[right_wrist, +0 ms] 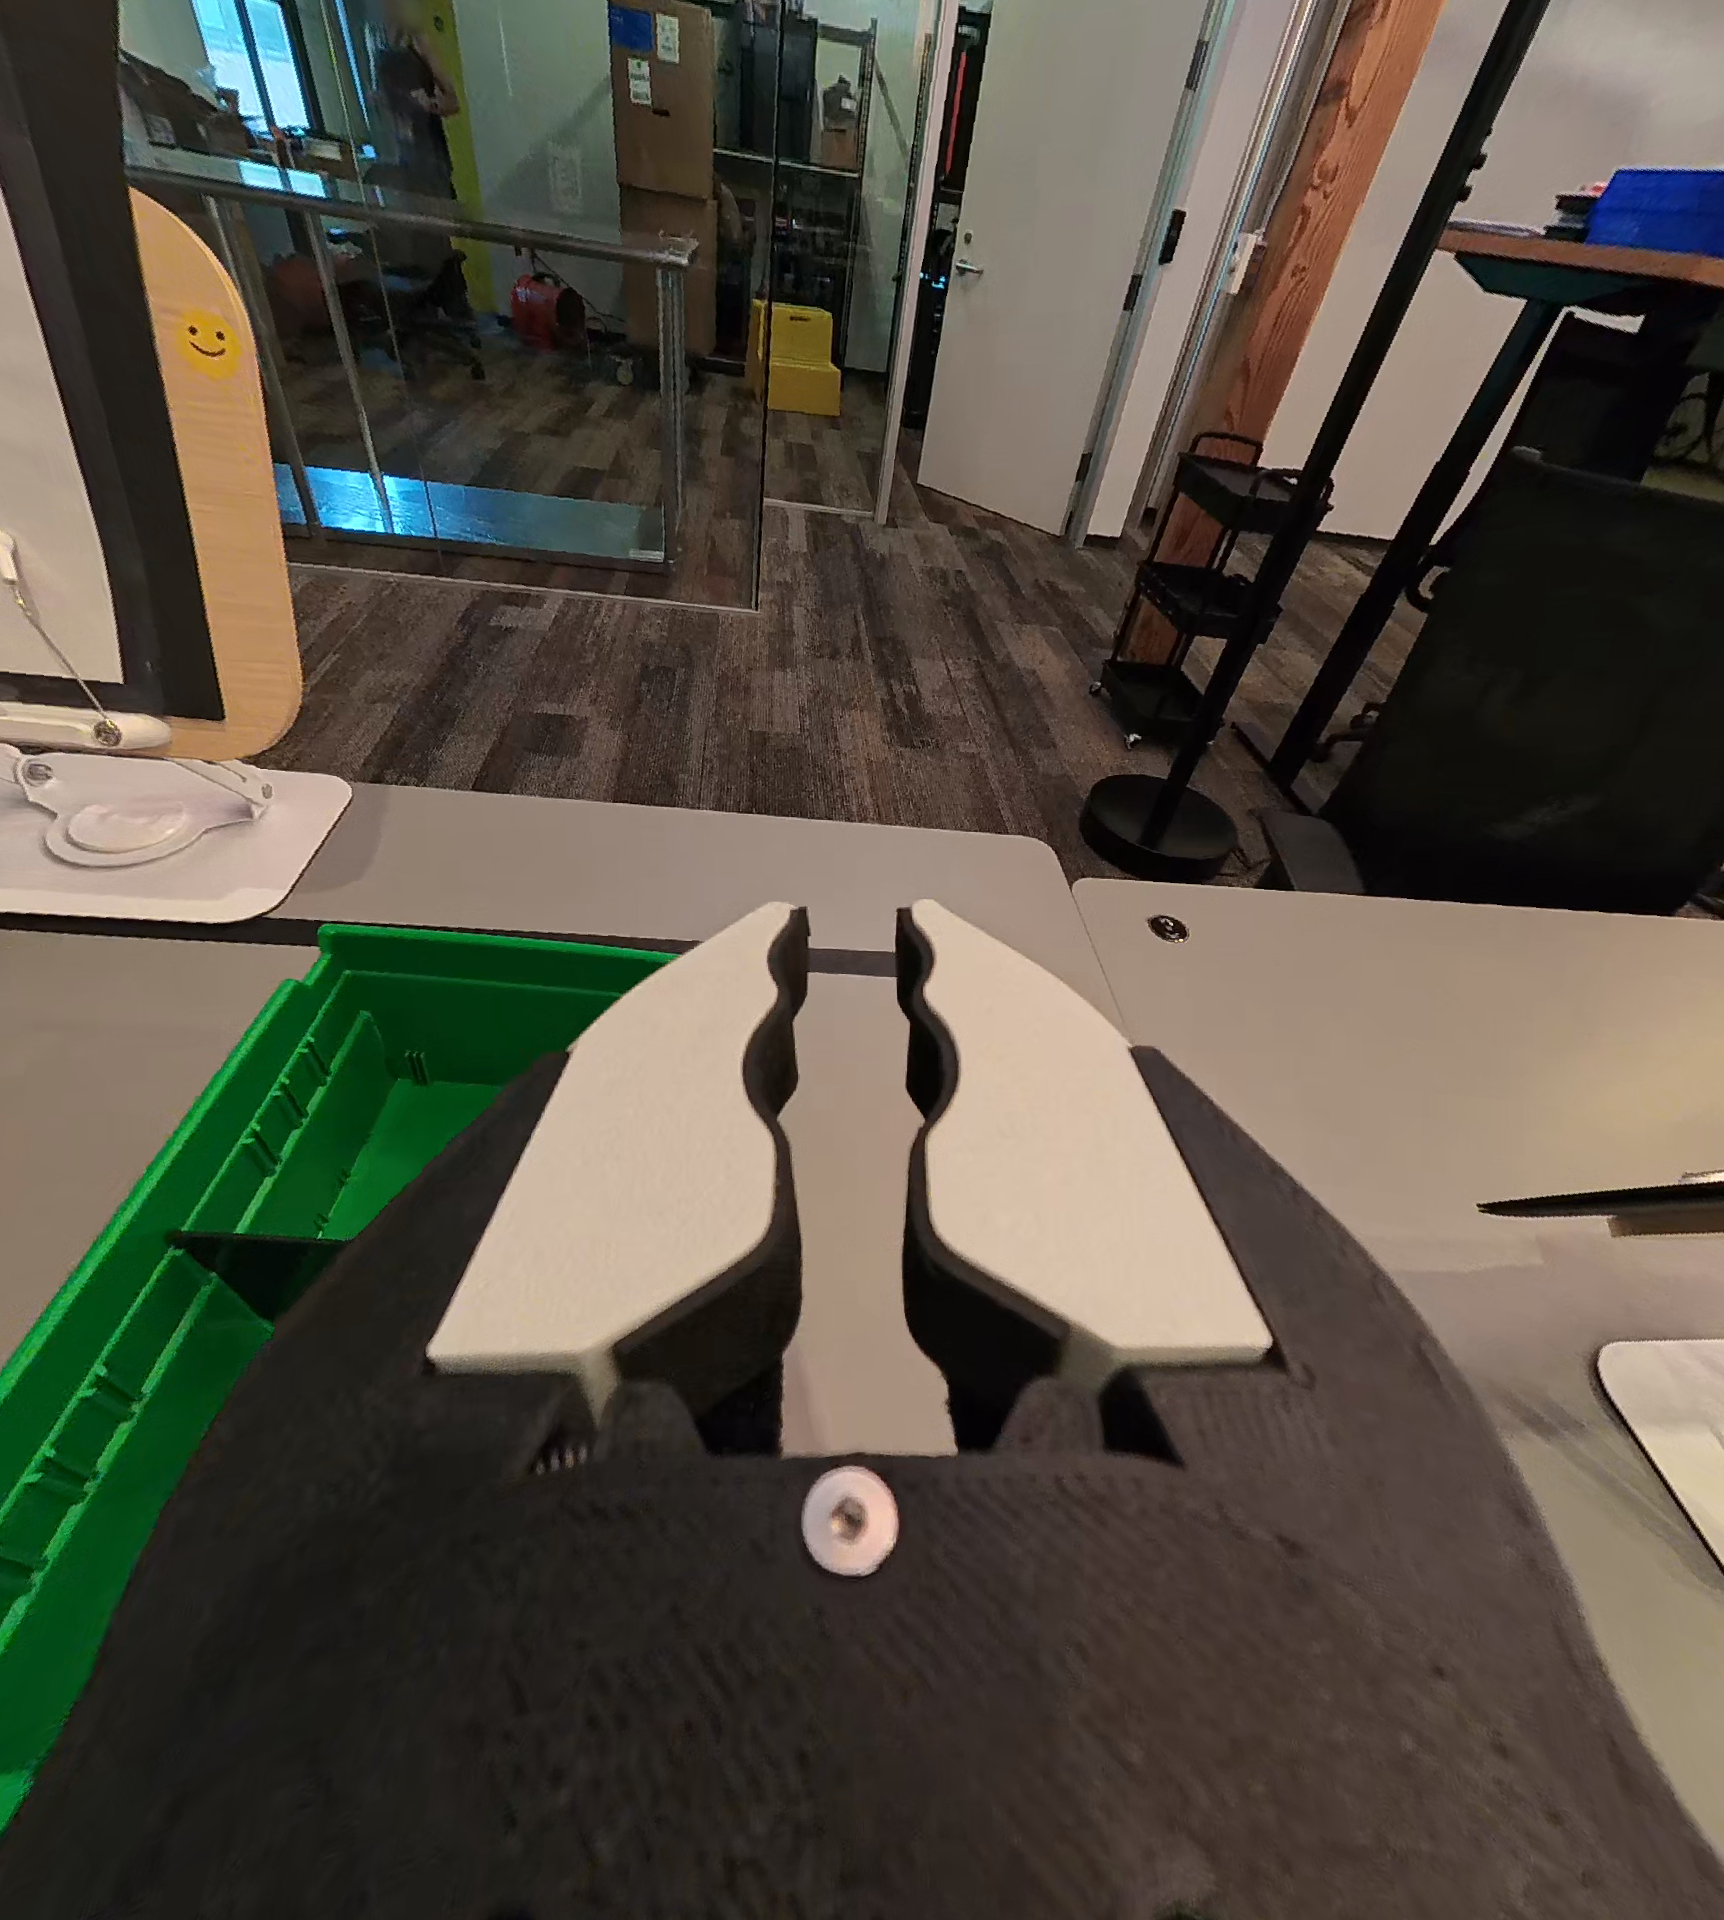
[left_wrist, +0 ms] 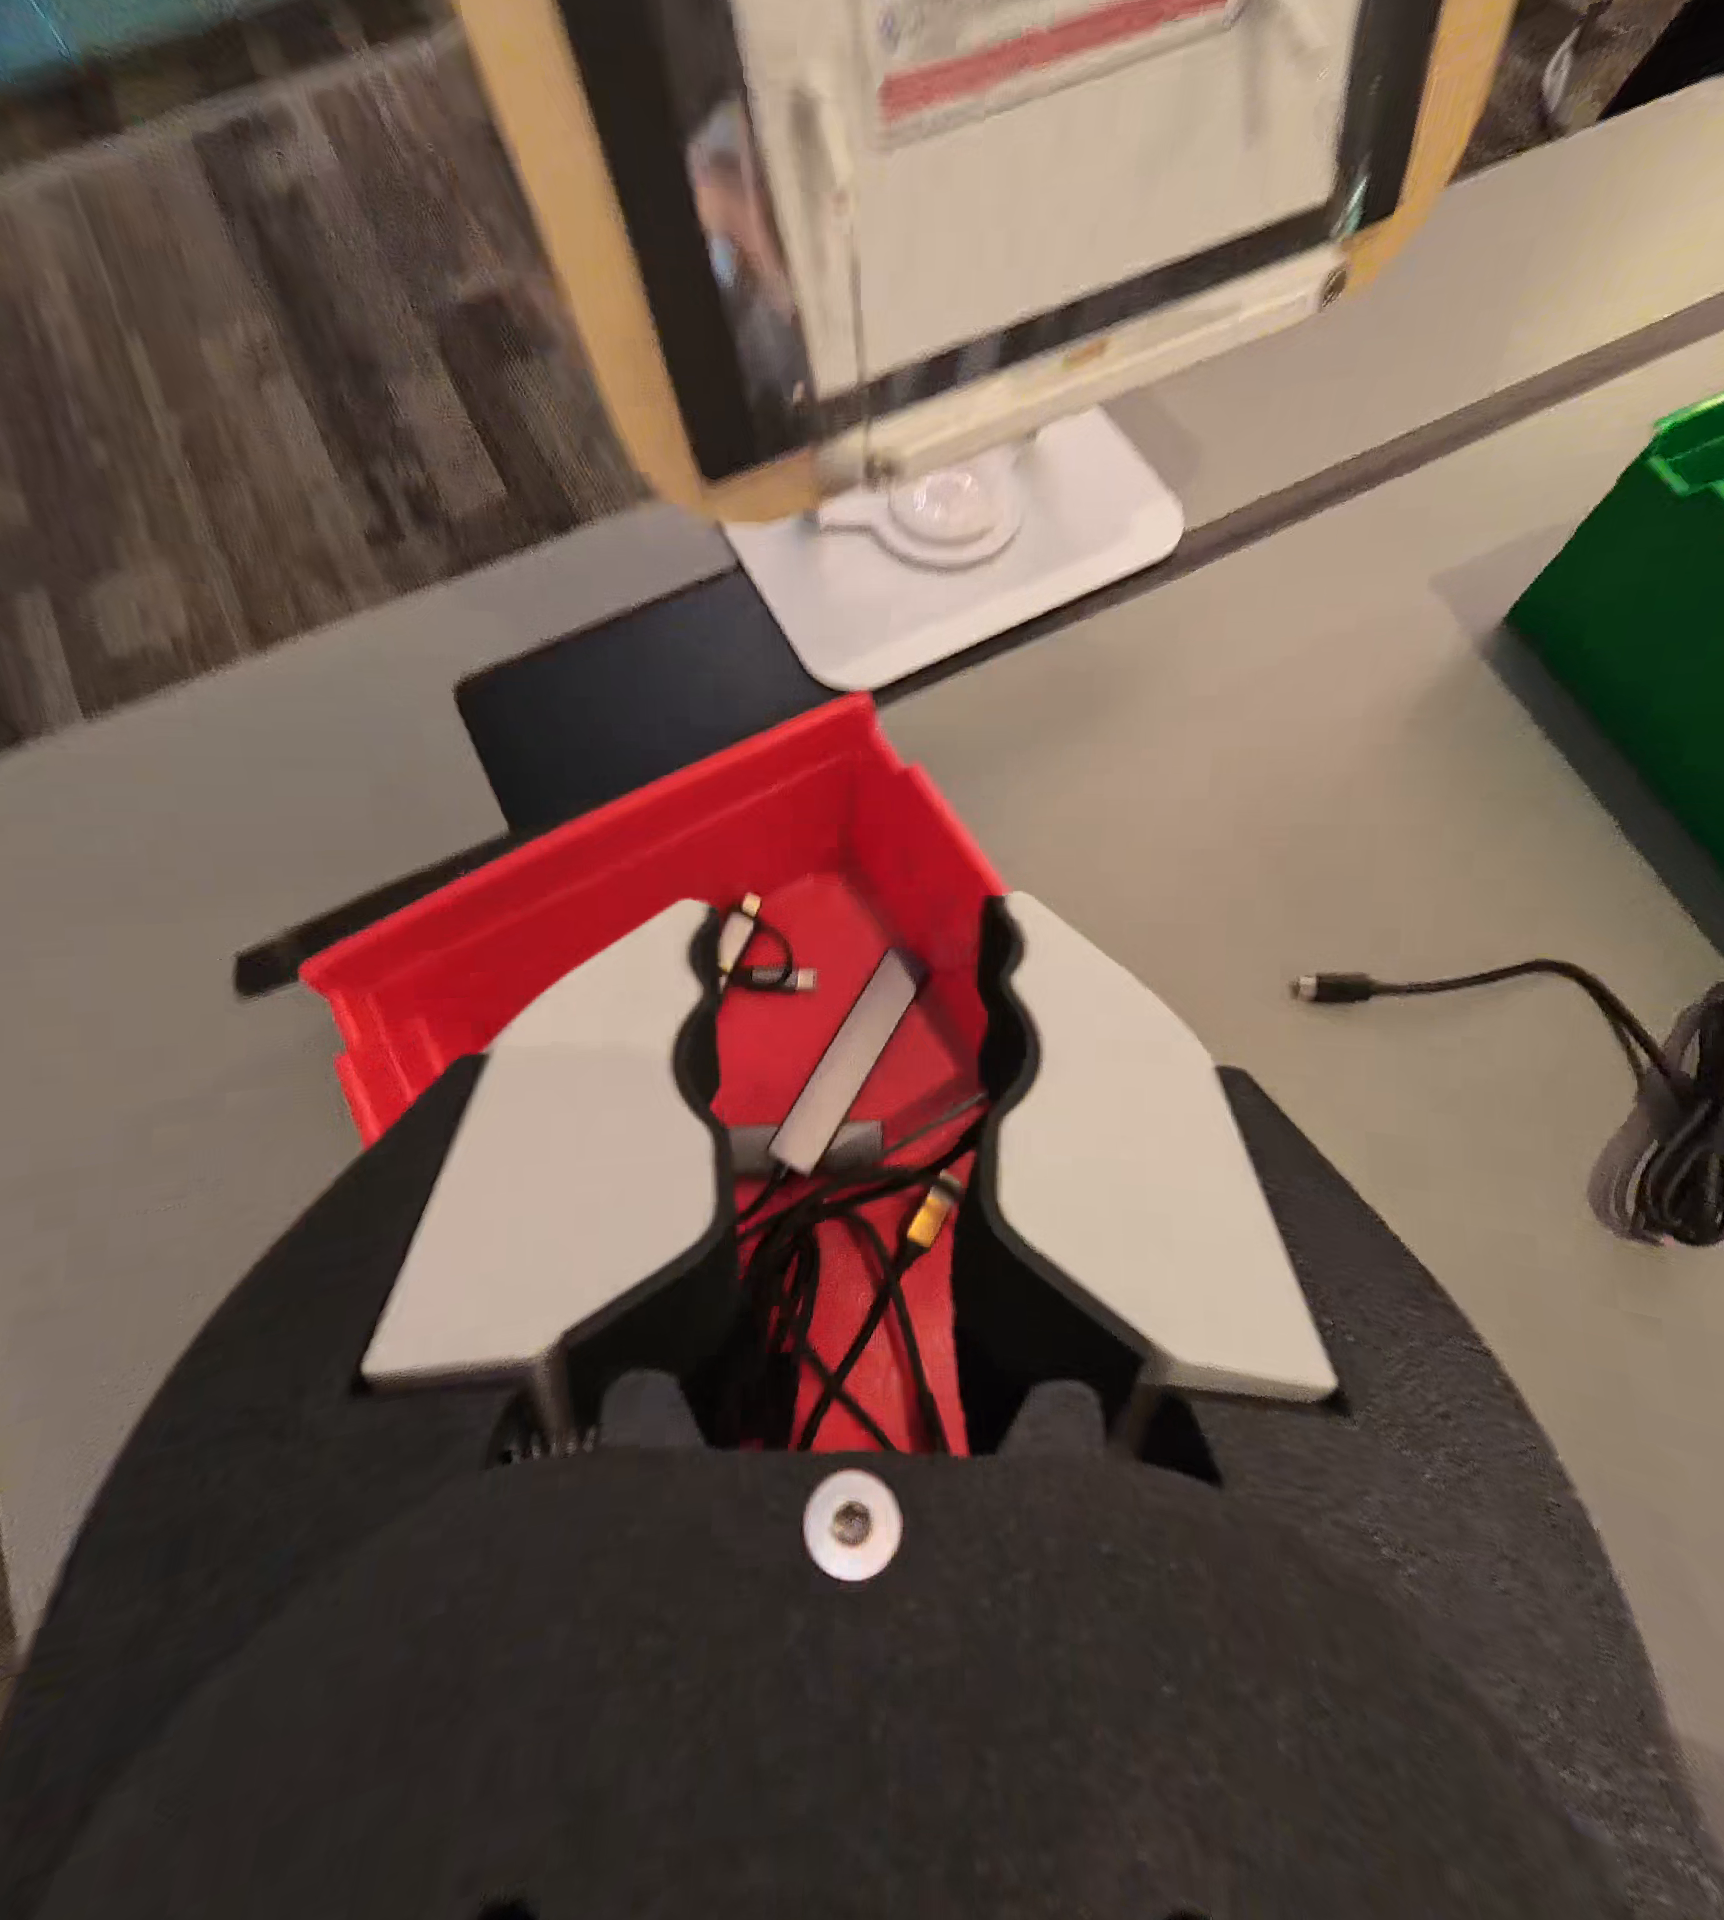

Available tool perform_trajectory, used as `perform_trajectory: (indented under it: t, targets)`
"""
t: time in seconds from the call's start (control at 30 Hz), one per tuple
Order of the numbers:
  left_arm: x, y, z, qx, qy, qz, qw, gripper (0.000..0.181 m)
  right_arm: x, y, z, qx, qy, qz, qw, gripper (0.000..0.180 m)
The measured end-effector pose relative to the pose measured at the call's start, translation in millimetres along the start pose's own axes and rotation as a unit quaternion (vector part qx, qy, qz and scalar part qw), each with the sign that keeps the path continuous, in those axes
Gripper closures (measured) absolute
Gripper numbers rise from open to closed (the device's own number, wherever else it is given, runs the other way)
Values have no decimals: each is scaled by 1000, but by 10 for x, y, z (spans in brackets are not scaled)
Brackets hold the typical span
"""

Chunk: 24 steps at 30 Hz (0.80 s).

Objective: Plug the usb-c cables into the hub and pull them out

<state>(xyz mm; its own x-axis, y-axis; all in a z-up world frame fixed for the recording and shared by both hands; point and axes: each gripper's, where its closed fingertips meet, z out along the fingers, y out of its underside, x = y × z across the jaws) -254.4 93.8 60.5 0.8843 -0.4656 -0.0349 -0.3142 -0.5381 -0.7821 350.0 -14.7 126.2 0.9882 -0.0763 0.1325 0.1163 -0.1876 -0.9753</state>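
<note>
Evidently retrieval step, nothing plugged yet. Left gripper (left_wrist: 842, 925) poised over red bin (left_wrist: 567, 914), spread wide, holding nothing, touching nothing. Inside bin, from near to far: tangled black cables (left_wrist: 837, 1288), yellow-tipped connector (left_wrist: 931, 1210), grey hub (left_wrist: 842, 1070) lying slantwise, short adapter cable (left_wrist: 759, 951) at far end. Next move, by judgement: descend into bin and close on hub without snagging cables. Right of bin, on table: loose coiled black cable (left_wrist: 1689, 1101). Right gripper (right_wrist: 850, 920) beside green bin (right_wrist: 245, 1143), parted by a narrow gap, empty.
</note>
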Motion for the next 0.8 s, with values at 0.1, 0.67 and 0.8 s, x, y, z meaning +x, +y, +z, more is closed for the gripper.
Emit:
perform_trajectory:
  t: [0.1,0.67,0.8]
  targets:
    - [-222,234,114,-34,37,-39,998,144,5,24,15,-8,4,-3,1000,162]
    - [-755,-25,534,156,-30,-14,987,110,-63,56,90,-22,2,-17,1000,162]
    - [-744,-35,596,165,-47,25,985,101,-66,69,102,-27,2,-19,999,162]
